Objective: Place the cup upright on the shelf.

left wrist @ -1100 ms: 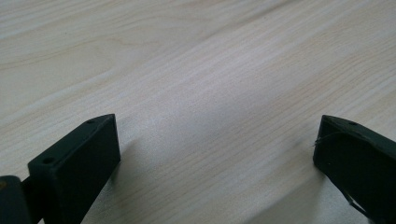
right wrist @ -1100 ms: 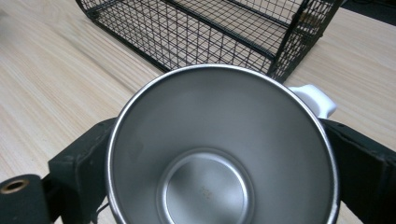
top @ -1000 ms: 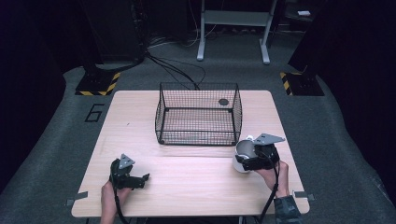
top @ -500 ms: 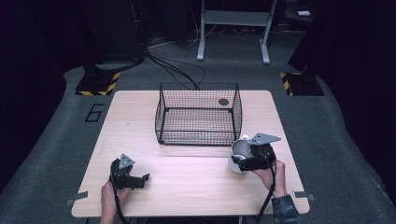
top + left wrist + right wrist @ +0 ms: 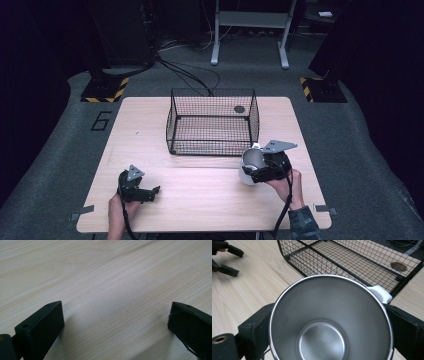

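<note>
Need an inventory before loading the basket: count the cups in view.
1. The steel cup sits clamped in the right tongs, just off the wire basket's near right corner. Nothing lies inside the basket.

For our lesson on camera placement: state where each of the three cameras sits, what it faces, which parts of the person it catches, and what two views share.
High view: above the person's side, looking forward and down on the table; both hands and tools show.
Left gripper view: on the left tool, facing bare tabletop; its jaws stand apart.
Right gripper view: on the right tool, looking into the steel cup it clamps.
Shared: high and right gripper views both show the wire basket.
</note>
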